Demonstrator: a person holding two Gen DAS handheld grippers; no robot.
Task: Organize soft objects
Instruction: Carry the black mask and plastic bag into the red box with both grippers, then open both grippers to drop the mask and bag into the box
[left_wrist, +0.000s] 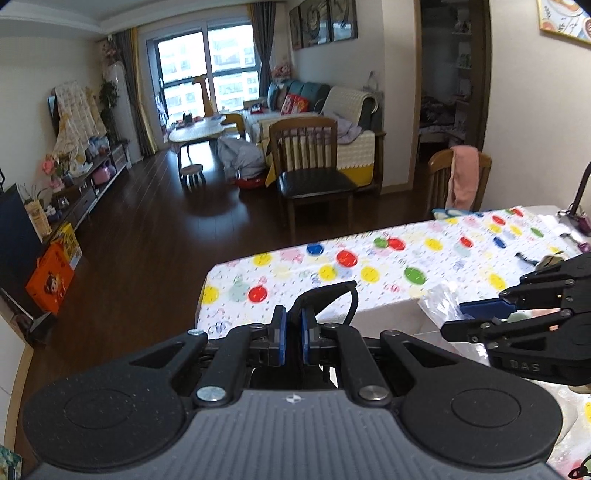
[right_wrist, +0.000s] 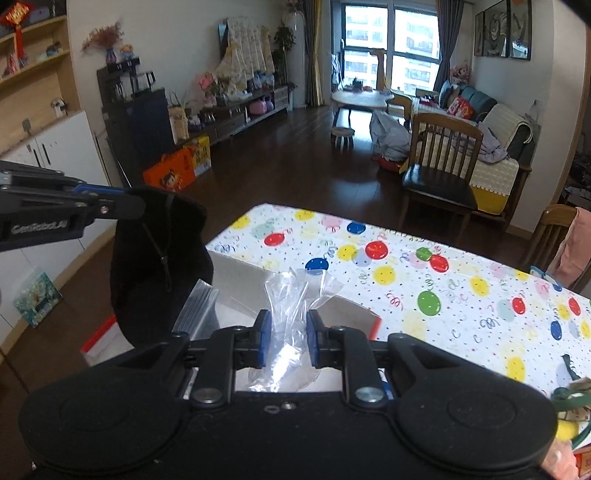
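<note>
In the left wrist view my left gripper (left_wrist: 294, 322) is shut on a black fabric item (left_wrist: 325, 300) with a thin black loop; the cloth fills the narrow gap between the blue pads. The right wrist view shows that black fabric item (right_wrist: 159, 258) hanging from the left gripper (right_wrist: 135, 205) over the table's left corner. My right gripper (right_wrist: 288, 334) is shut on a crumpled clear plastic bag (right_wrist: 295, 295) that sticks up between its pads. Seen from the left wrist, the right gripper (left_wrist: 460, 316) holds the clear plastic bag (left_wrist: 439, 299) to the right of the black item.
A table with a balloon-print cloth (right_wrist: 424, 280) lies ahead, with a grey box (right_wrist: 243, 282) on its near left corner and flat zip bags (right_wrist: 199, 308) beside it. Small items sit at the table's right edge (right_wrist: 570, 391). Wooden chairs (right_wrist: 439, 162) stand beyond, one with a pink towel (left_wrist: 461, 173).
</note>
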